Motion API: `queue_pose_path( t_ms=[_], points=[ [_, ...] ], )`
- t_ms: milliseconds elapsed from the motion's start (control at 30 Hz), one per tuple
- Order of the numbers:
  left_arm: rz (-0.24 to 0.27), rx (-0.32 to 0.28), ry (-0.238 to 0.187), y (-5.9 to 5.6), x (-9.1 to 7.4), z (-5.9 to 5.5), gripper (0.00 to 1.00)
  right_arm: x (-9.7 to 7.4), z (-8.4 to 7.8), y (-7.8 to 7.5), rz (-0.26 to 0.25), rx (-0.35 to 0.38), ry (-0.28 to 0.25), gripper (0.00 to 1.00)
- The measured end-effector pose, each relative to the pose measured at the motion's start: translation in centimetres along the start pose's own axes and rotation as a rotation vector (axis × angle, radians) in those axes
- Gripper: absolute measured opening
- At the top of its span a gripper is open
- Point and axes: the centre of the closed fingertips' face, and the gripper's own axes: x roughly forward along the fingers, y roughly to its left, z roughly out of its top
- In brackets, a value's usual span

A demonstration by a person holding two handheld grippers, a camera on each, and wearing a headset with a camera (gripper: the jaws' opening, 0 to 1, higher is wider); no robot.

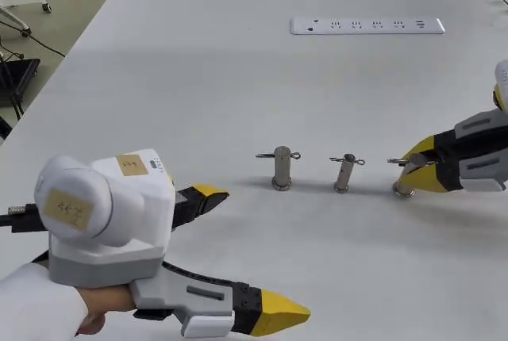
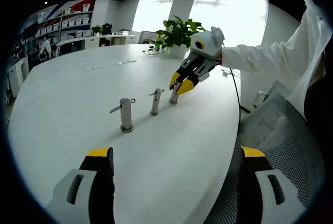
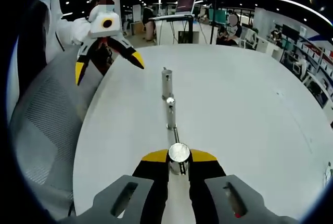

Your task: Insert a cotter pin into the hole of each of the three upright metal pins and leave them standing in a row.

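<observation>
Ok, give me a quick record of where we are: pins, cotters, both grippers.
left pin: upright, cotter through its top
middle pin: upright, cotter through its top
right pin: upright, between the jaws of the right gripper, cotter end sticking out near its top
row: three pins in a line on the table
right gripper: shut on right pin
left gripper: open, holding nothing, apart from the pins
</observation>
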Motion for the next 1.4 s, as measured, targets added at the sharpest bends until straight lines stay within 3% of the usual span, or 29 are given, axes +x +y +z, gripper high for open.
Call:
queue_pose_path(
  t_ms=[133,600,700,800,867,1033,1133,1200,1400],
  points=[
    [0.02,0.038,0.033,0.3,-0.2,-0.5,0.98,0.4,0.0,0.1,0.014,-0.009,0.005,0.08],
    [0.035,0.021,0.032,0.5,-0.4,-0.8,0.98,0.7,-0.1,0.0,0.022,-0.019,-0.013,0.09],
    [0.038,0.024,0.036,0.6,-0.5,-0.9,0.98,0.6,-0.1,-0.2,0.01,0.007,-0.014,0.11],
    [0.043,0.026,0.033,0.7,-0.6,-0.8,0.98,0.3,0.7,-0.4,-0.025,0.074,-0.063,0.31],
    [0.05,0.03,0.031,0.7,-0.7,-0.6,0.98,-0.4,1.6,-0.3,-0.036,0.072,-0.105,0.46],
    [0.066,0.022,-0.017,0.8,-1.0,0.4,0.98,-2.1,2.8,0.4,-0.082,0.097,-0.133,0.58],
    [0.087,0.023,-0.039,1.1,-1.2,0.9,0.97,-3.3,3.5,0.3,-0.133,0.138,-0.197,0.67],
    [0.112,0.026,-0.051,1.3,-1.4,1.3,0.97,-3.9,3.8,0.8,-0.146,0.15,-0.21,0.71],
    [0.144,0.023,-0.067,1.6,-1.9,2.0,0.97,-5.8,3.8,1.1,-0.259,0.222,-0.26,0.8]
  ],
)
